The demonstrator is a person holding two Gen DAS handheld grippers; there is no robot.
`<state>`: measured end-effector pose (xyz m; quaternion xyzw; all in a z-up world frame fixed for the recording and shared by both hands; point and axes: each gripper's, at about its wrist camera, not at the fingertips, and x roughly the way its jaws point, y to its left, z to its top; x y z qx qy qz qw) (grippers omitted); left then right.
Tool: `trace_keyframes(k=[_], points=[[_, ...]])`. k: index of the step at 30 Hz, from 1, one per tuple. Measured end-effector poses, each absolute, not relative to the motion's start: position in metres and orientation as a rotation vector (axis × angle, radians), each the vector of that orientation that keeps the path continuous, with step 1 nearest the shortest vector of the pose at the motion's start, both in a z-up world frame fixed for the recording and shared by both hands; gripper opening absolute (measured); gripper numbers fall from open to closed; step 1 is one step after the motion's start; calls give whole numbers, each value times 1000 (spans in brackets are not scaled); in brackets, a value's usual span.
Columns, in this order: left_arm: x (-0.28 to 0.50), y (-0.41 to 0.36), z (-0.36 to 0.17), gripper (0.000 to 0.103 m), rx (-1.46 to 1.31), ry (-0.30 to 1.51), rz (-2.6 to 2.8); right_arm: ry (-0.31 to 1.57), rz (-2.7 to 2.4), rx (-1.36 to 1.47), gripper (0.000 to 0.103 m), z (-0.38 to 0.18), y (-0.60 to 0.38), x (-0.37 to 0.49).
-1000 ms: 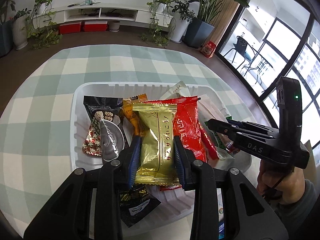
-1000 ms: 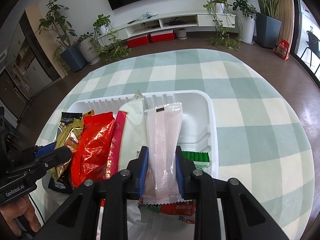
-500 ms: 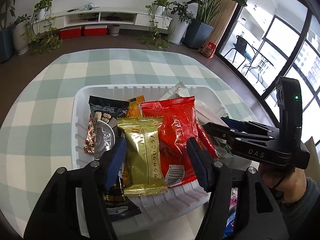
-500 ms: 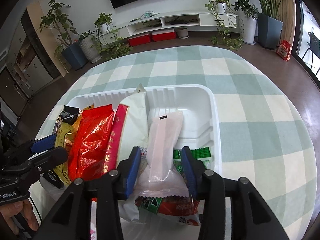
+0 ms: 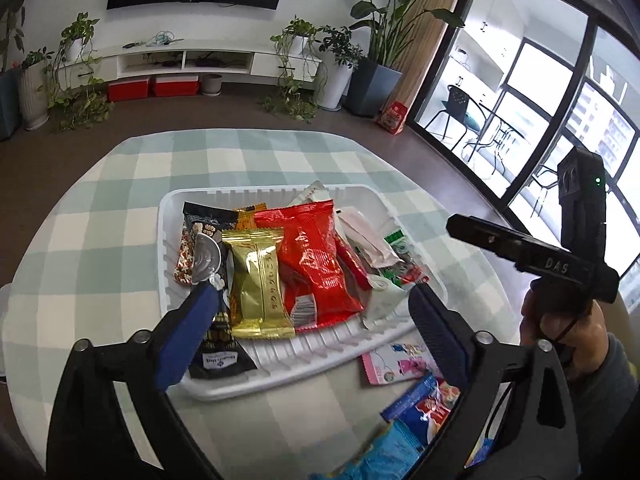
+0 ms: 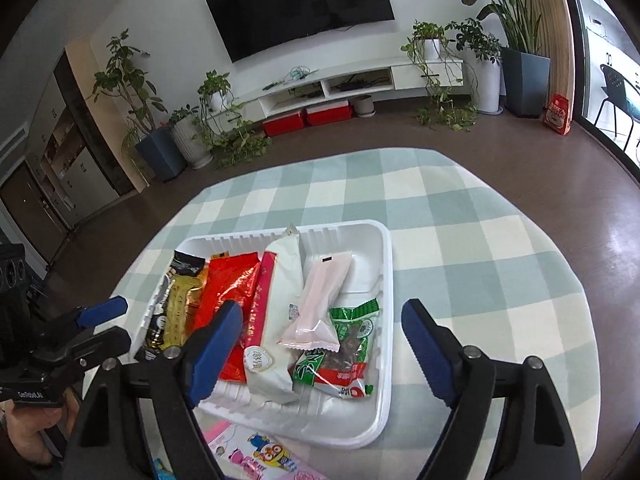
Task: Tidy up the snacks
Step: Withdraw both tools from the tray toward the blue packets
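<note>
Meanwhile, on the green-and-cream checked tablecloth (image 6: 460,216) sat the white ribbed plastic tray (image 6: 386,320), where the shiny gold snack packet (image 5: 258,284) and pale pink wrapped bar (image 6: 320,304) lay released, both the left gripper (image 5: 316,312) and right gripper (image 6: 320,340) having just opened wide, jaws empty.

White wall w/ TV (image 6: 298,12); brown floor (image 6: 520,152); potted plants (image 5: 340,60); big windows (image 5: 560,100).

Both grippers are pointed downward at a slant. The left gripper (image 5: 312,312) is spread wide, its jaws having just been opening, with nothing clamped. The right gripper (image 6: 320,344) has likewise been opened, nothing pressed between its pads (image 6: 420,344).
</note>
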<state>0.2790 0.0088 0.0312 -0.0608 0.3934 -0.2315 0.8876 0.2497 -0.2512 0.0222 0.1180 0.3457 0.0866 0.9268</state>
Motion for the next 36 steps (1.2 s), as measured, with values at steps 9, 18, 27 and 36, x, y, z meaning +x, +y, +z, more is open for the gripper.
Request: trace_keyframes(k=[9,18,27,36], points=[[184,13,26,103,-1,785,-558,646,242,382,101,26,-255,129],[111,25,-9,103,-66,869,-557,732,182,503,102,-20,-220,39],[87,13,-33,103,-3,913,-595,780,176,488,102,-46,-194,21],[117,-14,-30,103,241,909,-698,822,219,447,102,-53,-181,18]])
